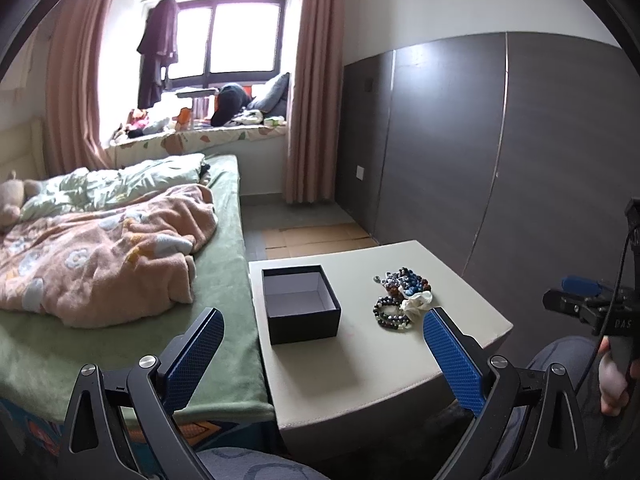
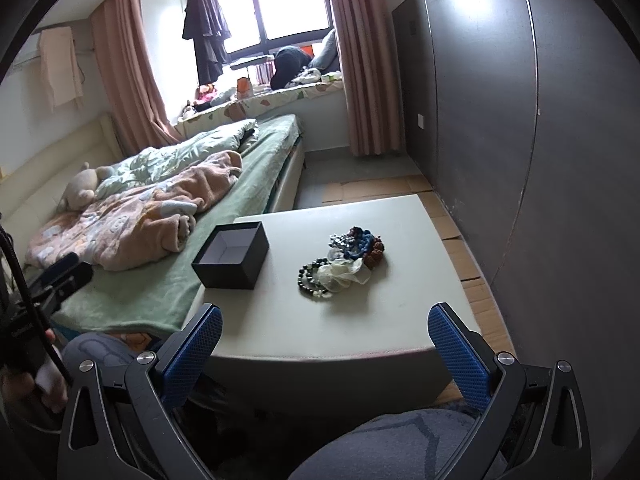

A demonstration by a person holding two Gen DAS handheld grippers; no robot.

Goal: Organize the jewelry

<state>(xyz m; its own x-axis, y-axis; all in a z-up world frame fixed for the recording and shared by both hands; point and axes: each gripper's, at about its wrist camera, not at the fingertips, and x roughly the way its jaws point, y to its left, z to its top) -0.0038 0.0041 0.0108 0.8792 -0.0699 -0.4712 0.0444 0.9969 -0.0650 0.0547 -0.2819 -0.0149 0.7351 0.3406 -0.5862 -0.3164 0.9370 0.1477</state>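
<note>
Jewelry (image 2: pixel 344 265) beside open box (image 2: pixel 232 256)

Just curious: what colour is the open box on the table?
Black box, pale grey inside; left wrist view shows it best.

White letters reading "PAS" are showing on the black body of the right gripper (image 1: pixel 592 312), cut off at the picture's edge. Faint small lettering is showing on the left gripper (image 2: pixel 60 276), too blurred to read.
</note>
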